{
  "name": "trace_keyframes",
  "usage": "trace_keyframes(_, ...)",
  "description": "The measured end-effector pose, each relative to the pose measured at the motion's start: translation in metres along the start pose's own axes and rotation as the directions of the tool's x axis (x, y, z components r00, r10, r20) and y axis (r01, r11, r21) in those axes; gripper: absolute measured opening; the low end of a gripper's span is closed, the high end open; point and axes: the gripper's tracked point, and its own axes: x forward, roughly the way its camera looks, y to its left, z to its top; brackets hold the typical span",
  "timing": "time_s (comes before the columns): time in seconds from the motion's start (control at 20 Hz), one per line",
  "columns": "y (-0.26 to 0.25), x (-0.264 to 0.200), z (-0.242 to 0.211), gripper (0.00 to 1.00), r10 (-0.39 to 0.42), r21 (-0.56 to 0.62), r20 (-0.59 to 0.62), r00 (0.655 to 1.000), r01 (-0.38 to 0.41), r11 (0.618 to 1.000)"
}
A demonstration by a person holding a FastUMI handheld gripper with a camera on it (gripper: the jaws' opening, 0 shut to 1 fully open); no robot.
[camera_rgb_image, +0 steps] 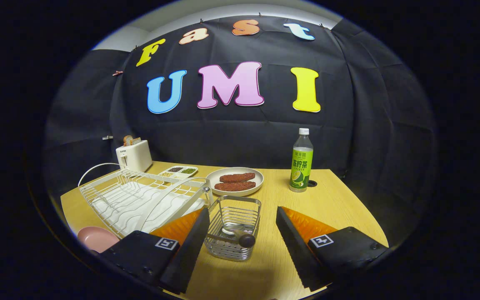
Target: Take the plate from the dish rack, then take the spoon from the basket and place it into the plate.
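The gripper is spread wide, holding nothing. Between its fingers at twelve o'clock sits the square wire basket, where the dark-handled metal spoon lies: probably light, stiff and slippery, best pinched at the handle. At nine o'clock, the pink plate rests off the white wire dish rack on the wooden table.

My fingers stand apart over the table, and the wire basket sits between them with the spoon lying in it. The dish rack lies left of the basket, a plate just beside its near corner. Beyond the basket sits a dish of two patties, a divided tray to its left, a toaster further left behind the rack. A bottle stands right of the dish.
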Motion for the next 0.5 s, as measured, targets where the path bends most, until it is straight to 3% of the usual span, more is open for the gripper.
trace_keyframes(0.1,0.001,0.001,-0.001,0.86,0.005,-0.009,0.008,1.0,-0.005,1.0)
trace_keyframes(0.15,0.002,0.002,0.001,0.63,0.004,-0.02,0.019,1.0,-0.004,1.0)
trace_keyframes(0.2,0.002,0.002,0.003,0.53,0.004,-0.032,0.032,0.999,-0.003,0.999)
trace_keyframes(0.5,0.019,0.003,-0.003,0.52,0.032,-0.102,0.031,0.999,-0.028,0.994)
